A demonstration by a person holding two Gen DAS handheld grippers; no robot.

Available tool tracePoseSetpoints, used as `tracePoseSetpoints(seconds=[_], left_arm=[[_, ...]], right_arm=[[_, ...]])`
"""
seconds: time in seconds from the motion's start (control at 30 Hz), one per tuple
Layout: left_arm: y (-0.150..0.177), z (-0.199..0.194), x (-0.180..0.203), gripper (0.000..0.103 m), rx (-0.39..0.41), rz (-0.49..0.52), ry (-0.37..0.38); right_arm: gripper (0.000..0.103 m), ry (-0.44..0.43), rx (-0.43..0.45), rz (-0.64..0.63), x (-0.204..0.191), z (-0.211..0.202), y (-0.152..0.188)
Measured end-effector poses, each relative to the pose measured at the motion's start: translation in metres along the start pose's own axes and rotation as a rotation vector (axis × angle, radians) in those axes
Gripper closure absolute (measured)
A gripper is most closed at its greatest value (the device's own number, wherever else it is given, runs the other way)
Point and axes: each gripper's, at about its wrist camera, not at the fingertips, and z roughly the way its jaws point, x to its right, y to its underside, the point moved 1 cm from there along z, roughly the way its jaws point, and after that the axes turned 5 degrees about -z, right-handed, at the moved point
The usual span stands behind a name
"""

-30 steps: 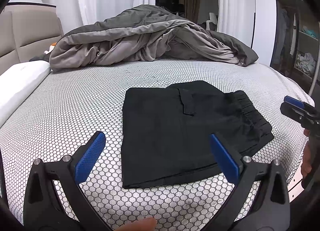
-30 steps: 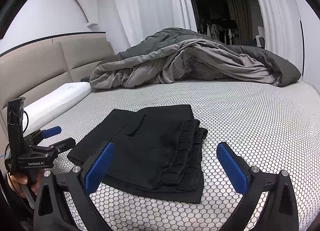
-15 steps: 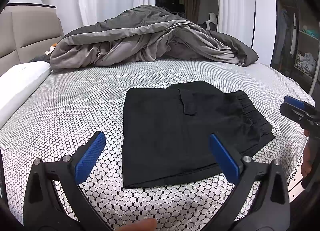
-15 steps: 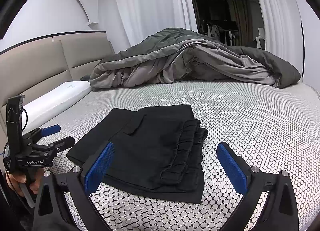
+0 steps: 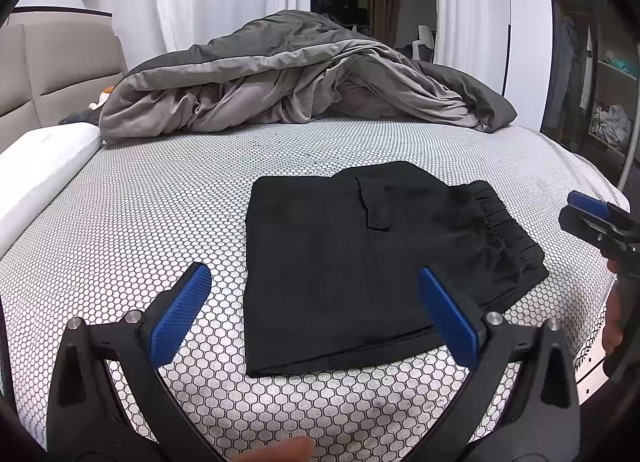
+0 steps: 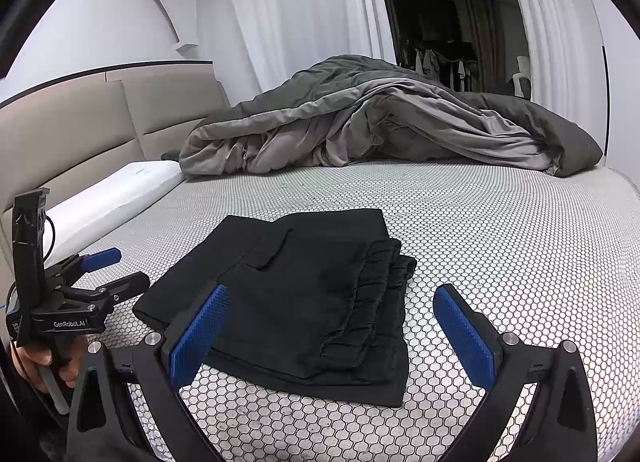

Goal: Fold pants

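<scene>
On the honeycomb-patterned bed sheet point(image 5: 168, 198): black pants point(image 5: 360, 262), folded into a flat rectangle. Left gripper point(image 5: 316, 314) and right gripper point(image 6: 332, 330) both spread, empty. Soft, light, likely limp; best taken at the thick elastic waistband point(image 6: 372, 302).

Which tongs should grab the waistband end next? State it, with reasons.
Right. The right tongs hover open with the waistband directly ahead; the left tongs sit nearer the other end of the pants.

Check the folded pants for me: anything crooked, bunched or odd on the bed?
Slightly uneven. The black pants lie folded, but the waistband layers are stepped rather than flush, and a lower layer pokes out beyond them. Nothing spilled or damaged.
</scene>
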Motion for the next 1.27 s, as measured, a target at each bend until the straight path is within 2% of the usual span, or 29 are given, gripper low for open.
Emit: tracePoseSetpoints(seconds=[1.27], left_arm=[[-0.0011,-0.0015,-0.0061,0.001,0.006,0.001,0.008]], right_arm=[[0.0,-0.001,-0.013,-0.015,-0.0008,0.0022,0.0026]])
